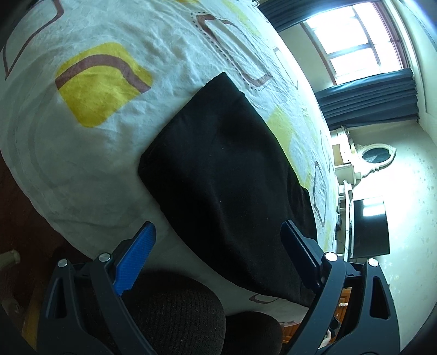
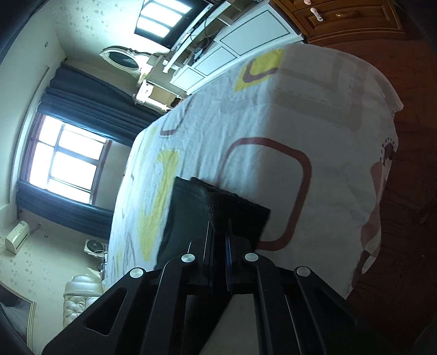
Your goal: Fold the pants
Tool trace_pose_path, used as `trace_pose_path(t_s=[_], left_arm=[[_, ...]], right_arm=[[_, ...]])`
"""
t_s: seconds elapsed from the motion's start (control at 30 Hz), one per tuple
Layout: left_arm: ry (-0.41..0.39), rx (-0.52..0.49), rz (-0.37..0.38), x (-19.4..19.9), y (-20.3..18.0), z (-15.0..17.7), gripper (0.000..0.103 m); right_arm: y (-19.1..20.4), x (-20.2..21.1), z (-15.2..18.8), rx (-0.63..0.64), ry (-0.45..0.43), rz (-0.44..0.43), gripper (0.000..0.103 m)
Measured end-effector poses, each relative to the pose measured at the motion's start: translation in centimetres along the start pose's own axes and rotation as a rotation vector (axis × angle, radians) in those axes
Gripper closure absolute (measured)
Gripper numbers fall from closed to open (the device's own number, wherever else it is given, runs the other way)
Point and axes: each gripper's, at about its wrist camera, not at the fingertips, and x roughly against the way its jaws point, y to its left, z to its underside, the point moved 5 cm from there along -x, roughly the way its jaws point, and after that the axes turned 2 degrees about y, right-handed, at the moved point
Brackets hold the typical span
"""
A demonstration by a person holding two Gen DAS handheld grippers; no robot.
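Note:
The black pants (image 1: 226,174) lie folded into a long flat strip on the white bedspread (image 1: 103,153). My left gripper (image 1: 218,245) is open, its blue fingers (image 1: 136,256) spread wide just above the near end of the pants, holding nothing. In the right wrist view the pants (image 2: 218,207) show as a dark folded pile on the bed (image 2: 314,114). My right gripper (image 2: 220,232) is shut on an edge of the black fabric, which bunches up between its fingers.
The bedspread has yellow and brown square patterns. A window (image 1: 352,41) with dark blue curtains, a white dresser with an oval mirror (image 1: 374,155) and a television (image 1: 368,226) stand beyond the bed. A wooden floor (image 2: 396,191) and a wooden cabinet (image 2: 341,16) border the bed.

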Motion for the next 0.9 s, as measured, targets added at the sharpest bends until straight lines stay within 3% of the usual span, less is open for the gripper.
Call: trace_pose_path(t_s=[0.1, 0.3, 0.37, 0.43, 0.47, 0.57, 0.63, 0.73, 0.9], left_arm=[[0.001, -0.044, -0.028, -0.4, -0.6, 0.0, 0.011], [0.013, -0.044, -0.013, -0.7, -0.9, 0.3, 0.011], [0.013, -0.047, -0.024, -0.8, -0.8, 0.4, 0.011], [0.014, -0.047, -0.024, -0.8, -0.4, 0.3, 0.011], [0.012, -0.051, -0.025, -0.7, -0.4, 0.2, 0.011], [-0.002, -0.088, -0.030, -0.4, -0.8, -0.1, 0.011], [-0.012, -0.115, -0.047, -0.3, -1.1, -0.4, 0.011], [-0.010, -0.117, -0.045, -0.4, -1.3, -0.7, 0.011], [-0.014, -0.100, -0.058, -0.4, -1.1, -0.9, 0.011]], right_arm=[[-1.7, -1.2, 0.5, -0.040, 0.002, -0.013, 0.097], [-1.8, -0.7, -0.4, -0.079, 0.005, -0.067, 0.094], [-1.7, 0.3, -0.6, -0.067, -0.017, -0.044, 0.085], [-2.0, 1.7, -1.4, -0.042, -0.090, 0.040, 0.062], [-2.3, 2.4, -2.2, -0.037, -0.131, 0.078, 0.057], [-2.2, 2.6, -3.7, -0.007, -0.115, 0.074, 0.054], [-1.3, 1.8, -4.5, 0.054, -0.052, 0.073, 0.048], [1.4, -0.1, -5.3, 0.200, 0.028, 0.088, 0.048], [5.7, -3.9, -4.7, 0.557, 0.158, 0.184, 0.040]])
